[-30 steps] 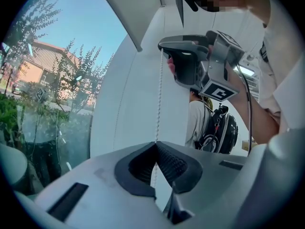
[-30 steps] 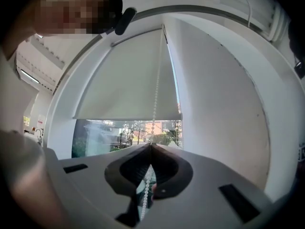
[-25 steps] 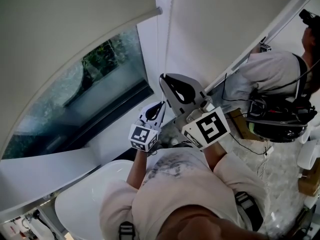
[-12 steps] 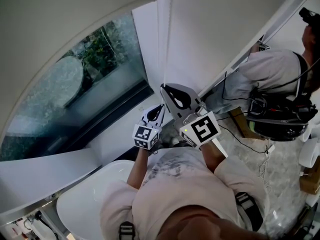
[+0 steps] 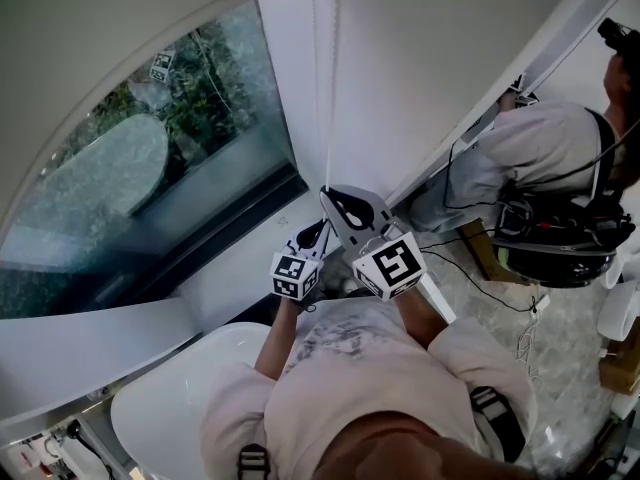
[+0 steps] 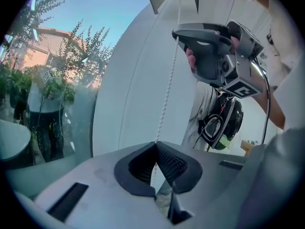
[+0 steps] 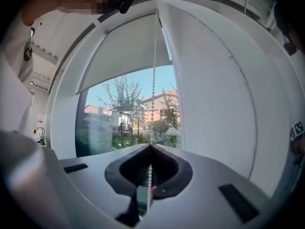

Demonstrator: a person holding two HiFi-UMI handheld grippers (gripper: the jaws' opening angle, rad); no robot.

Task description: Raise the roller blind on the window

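Observation:
The grey roller blind (image 5: pixel 100 28) hangs over the left window (image 5: pixel 150 178), its bottom rail (image 5: pixel 200 3) high near the top edge. The white bead chain (image 5: pixel 329 88) drops along the window frame. My right gripper (image 5: pixel 327 192) is shut on this chain, with my left gripper (image 5: pixel 318 228) shut on it just below. In the left gripper view the bead chain (image 6: pixel 167 89) runs from my left gripper (image 6: pixel 155 143) up to the right gripper (image 6: pixel 177 34). In the right gripper view the chain (image 7: pixel 153 94) rises from my right gripper (image 7: pixel 151 145) past the blind (image 7: pixel 126 49).
A second lowered blind (image 5: pixel 450 38) covers the window to the right. Another person (image 5: pixel 545 158) with gear stands at the right, near cables and a cardboard box (image 5: pixel 480 248) on the floor. A white rounded basin (image 5: pixel 165 408) lies below the sill.
The blind's bottom rail has risen, and more glass shows. My right gripper has come down along the chain toward the left gripper, which has hardly moved.

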